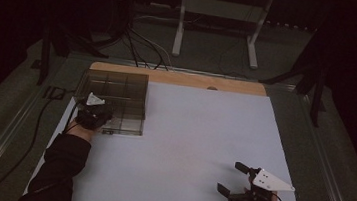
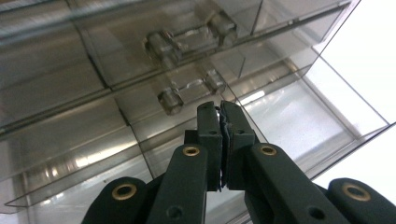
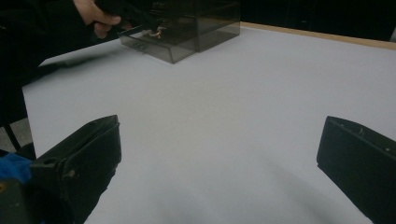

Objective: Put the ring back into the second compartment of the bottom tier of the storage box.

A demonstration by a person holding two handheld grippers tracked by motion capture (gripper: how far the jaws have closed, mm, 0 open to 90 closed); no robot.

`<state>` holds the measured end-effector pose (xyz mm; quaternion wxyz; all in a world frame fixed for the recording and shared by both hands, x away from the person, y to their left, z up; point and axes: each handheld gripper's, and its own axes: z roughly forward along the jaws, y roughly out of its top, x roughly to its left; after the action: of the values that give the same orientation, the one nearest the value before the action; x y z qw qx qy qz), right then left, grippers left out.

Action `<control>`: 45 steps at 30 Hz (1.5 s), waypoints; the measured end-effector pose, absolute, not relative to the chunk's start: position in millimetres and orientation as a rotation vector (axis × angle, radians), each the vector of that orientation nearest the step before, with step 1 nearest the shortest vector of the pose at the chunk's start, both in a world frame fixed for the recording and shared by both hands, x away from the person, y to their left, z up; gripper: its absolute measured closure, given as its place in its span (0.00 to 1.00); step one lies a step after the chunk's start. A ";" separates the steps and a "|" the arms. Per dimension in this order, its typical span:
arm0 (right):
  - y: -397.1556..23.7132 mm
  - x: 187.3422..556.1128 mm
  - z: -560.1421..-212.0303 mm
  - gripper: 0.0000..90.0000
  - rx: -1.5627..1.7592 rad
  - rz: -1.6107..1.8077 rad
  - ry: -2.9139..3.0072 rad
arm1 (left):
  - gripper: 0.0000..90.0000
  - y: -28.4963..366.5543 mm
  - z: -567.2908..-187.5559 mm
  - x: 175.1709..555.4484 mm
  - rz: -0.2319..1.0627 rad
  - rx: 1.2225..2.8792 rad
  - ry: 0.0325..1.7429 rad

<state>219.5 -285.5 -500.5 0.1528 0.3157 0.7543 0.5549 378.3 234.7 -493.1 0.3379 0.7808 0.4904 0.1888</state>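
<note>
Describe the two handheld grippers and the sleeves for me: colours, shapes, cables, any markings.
Both grippers, left gripper and right gripper, are black with two blocky jaws. The left's jaw links carry brass-coloured rivets. Each has a pale three-cornered plate on top and a thin dark cable. The sleeve is black. No markings legible.

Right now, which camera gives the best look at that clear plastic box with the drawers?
The left gripper view: the clear plastic box is close up, its drawer handles and dividers plain. The high view shows the whole box, small and dim. The right gripper view shows it far off.
</note>
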 end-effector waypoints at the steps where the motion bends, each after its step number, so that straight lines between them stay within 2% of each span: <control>1: -285.7 219.4 -500.9 0.00 0.907 1.588 2.167 | 0.99 234.3 -494.1 378.4 0.490 2.039 1.279; 12: -285.5 219.1 -500.6 0.00 0.907 1.589 2.165 | 0.99 227.9 -500.2 379.6 0.521 2.099 1.299; 19: -285.7 219.2 -500.7 0.00 0.910 1.588 2.166 | 0.98 228.6 -499.0 379.4 0.504 2.071 1.309; 27: -286.0 218.5 -500.1 0.00 0.911 1.590 2.162 | 0.84 227.8 -490.0 373.3 0.554 2.045 1.335; 29: -286.3 218.7 -500.2 0.00 0.913 1.592 2.161 | 0.76 227.1 -488.0 371.2 0.567 2.043 1.346; 34: -286.2 218.5 -499.9 0.00 0.911 1.590 2.159 | 0.70 227.5 -484.0 365.7 0.566 2.039 1.356; 36: -286.2 218.5 -500.4 0.00 0.912 1.586 2.164 | 0.68 226.8 -480.8 362.9 0.602 2.038 1.355; 45: -284.7 219.4 -499.8 0.00 0.909 1.592 2.164 | 0.63 222.5 -476.1 358.2 0.611 2.026 1.315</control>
<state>219.4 -284.7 -499.8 0.1522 0.3166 0.7541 0.5550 358.2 222.5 -476.1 0.3193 0.7707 0.5002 0.2323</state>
